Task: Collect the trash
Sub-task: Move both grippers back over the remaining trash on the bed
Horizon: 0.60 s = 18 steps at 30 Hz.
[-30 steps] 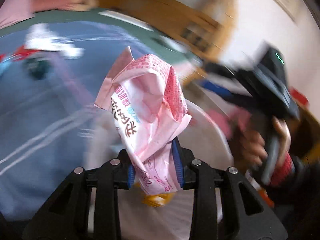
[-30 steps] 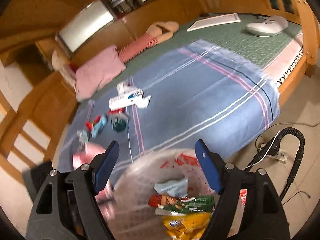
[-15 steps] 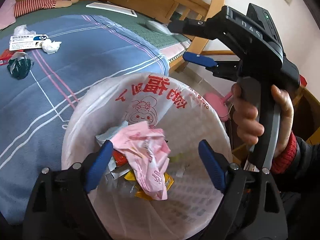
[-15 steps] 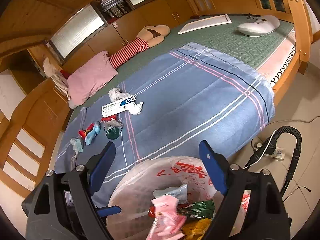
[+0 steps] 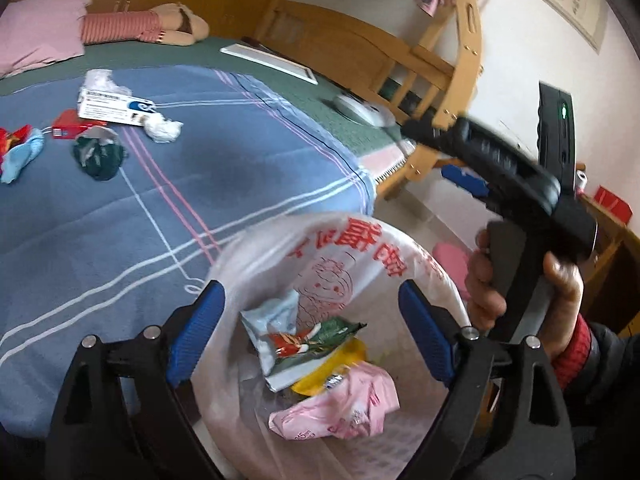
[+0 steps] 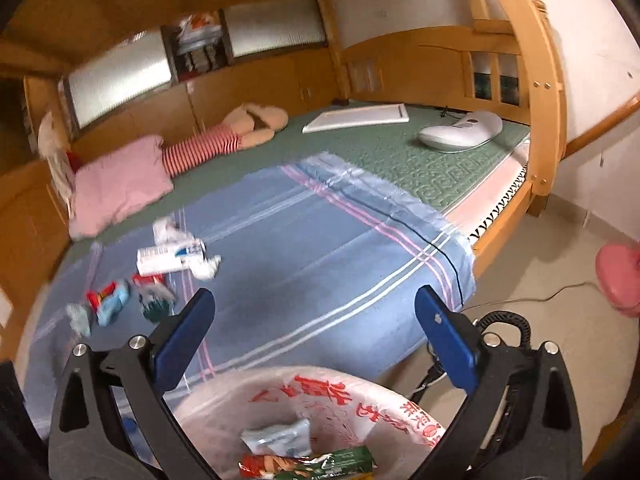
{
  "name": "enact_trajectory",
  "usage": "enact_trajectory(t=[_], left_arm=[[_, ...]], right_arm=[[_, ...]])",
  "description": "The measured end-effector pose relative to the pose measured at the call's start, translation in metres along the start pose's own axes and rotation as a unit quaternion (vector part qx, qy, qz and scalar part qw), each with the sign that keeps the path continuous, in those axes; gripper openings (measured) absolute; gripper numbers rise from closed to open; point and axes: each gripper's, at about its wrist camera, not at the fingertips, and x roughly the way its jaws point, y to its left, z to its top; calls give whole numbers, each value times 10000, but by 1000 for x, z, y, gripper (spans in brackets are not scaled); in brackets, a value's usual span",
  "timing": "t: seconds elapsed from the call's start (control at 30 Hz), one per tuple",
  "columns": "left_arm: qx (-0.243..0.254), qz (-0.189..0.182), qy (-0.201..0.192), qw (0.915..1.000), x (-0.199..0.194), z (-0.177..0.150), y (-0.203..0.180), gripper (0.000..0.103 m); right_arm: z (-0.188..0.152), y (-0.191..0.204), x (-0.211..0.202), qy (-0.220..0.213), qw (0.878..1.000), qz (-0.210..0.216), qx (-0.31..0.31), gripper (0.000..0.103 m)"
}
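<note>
My left gripper, jaws just opened and empty, should pinch the light, crushable tissue beside the box.

- bin bag: see-through white with red print
- crumpled wrapper in it: pale pink
- snack packet: green and red
- blanket: blue with white and pink stripes
- mattress cover: green, patterned
- pillow: pink
- gripper pads: blue
</note>
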Motion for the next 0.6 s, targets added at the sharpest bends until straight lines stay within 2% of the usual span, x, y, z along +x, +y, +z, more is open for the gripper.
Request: enact_trajectory(t=[0.13,0.23,0.4,0.6], left_arm=[[-276,456,-339,9980,-10,5,13,95],[-619,805,-536,9934,-18,8,27,97],[-835,1378,-626,9849,-24,10,40,97],[-740,1739,-651,9798,-28,12,43,97]], right_arm=[[-6,3,10,451,9983,354,-36,98],[-11,7,19,837,9943,654,12,98],[-16,16,24,1041,9919,725,-114,98],[-23,24,29,1217,9895,736,-253,98]])
